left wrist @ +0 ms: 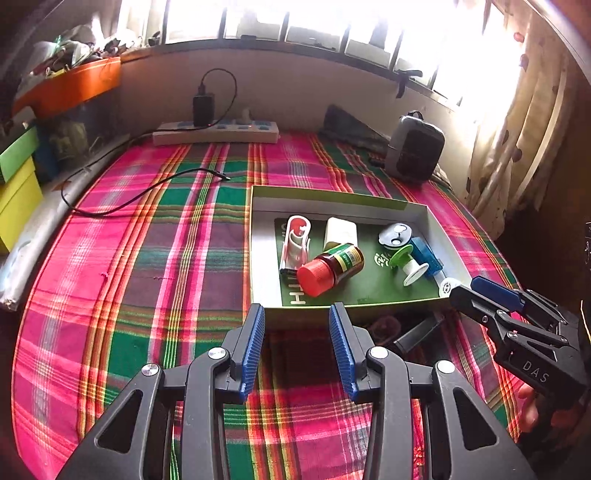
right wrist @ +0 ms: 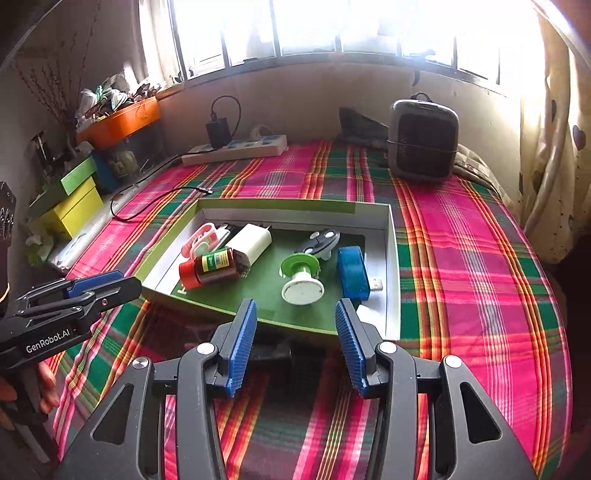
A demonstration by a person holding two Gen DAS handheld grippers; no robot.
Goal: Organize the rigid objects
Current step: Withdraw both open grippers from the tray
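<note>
Plaid cloth (left wrist: 147,258) under window (right wrist: 314,26); both grippers' fingers spread, empty.

Open plaid bedspread (left wrist: 147,258) lies left of the crowded box (left wrist: 258,258), while a power strip (left wrist: 216,132) and heater (right wrist: 423,142) block the far edge.

one box (right wrist: 393,258), six items (inside), two tongs (left wrist: 297,345)
</note>
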